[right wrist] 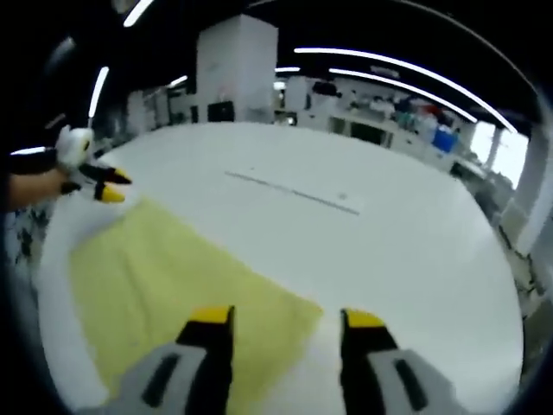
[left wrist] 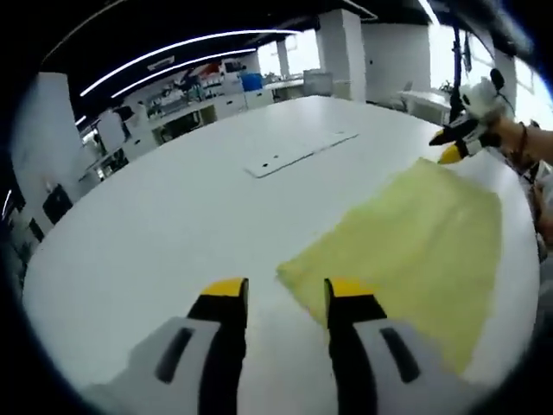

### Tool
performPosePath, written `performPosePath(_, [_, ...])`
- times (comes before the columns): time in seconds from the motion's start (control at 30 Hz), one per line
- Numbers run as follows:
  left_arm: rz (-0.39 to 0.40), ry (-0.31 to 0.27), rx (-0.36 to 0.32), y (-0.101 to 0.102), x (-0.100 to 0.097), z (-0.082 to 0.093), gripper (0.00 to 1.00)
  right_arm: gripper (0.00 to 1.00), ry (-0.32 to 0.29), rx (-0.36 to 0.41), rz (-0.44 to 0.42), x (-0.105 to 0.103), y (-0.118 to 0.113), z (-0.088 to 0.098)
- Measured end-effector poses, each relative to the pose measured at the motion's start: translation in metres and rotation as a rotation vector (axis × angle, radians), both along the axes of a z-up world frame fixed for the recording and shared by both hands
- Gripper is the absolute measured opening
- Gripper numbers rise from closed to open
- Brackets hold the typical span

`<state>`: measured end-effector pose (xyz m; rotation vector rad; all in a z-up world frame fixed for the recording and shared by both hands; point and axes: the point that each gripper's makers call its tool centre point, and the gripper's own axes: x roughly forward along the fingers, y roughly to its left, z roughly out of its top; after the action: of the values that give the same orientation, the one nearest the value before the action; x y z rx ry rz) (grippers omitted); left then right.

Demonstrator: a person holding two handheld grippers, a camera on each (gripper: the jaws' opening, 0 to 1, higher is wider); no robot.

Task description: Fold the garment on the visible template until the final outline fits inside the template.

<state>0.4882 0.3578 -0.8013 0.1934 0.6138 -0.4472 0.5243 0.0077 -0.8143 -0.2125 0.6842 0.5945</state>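
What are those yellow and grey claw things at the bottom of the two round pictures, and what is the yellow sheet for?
Those claws are grippers, a bit like big tongs. A person holds one in each hand, and a small camera rides on each, so you get two pictures of one table.

In the left gripper view, the left gripper rises from the bottom, its jaws open with nothing between them. Far off on the right of that picture you see the other one, held in a hand.

In the right gripper view, the right gripper is open too, and holds nothing.

On the big white table lies a yellow garment, spread flat. The job is to fold it small. Farther back lies a thin, flat white strip with little holes. Behind the table is a large room with shelves and long ceiling lights.
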Motion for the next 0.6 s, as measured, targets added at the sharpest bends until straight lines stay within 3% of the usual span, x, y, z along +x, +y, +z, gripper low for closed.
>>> performPosePath(0.1, [0.016, 0.016, -0.081, -0.003, -0.010, 0.004, 0.48, 0.58, 0.012, 0.041, -0.001, -0.006, 0.004, 0.007])
performPosePath(0.3, [-0.006, -0.011, -0.154, -0.013, -0.031, 0.022, 0.66, 0.76, 0.041, 0.098, 0.011, -0.031, 0.013, 0.020])
performPosePath(0.53, [-0.029, -0.028, -0.189, -0.012, -0.055, 0.028, 0.84, 0.86, 0.047, 0.120, 0.042, -0.049, 0.017, 0.028])
performPosePath(0.6, [-0.040, -0.031, -0.189, -0.013, -0.064, 0.028, 0.87, 0.88, 0.048, 0.121, 0.055, -0.062, 0.016, 0.032])
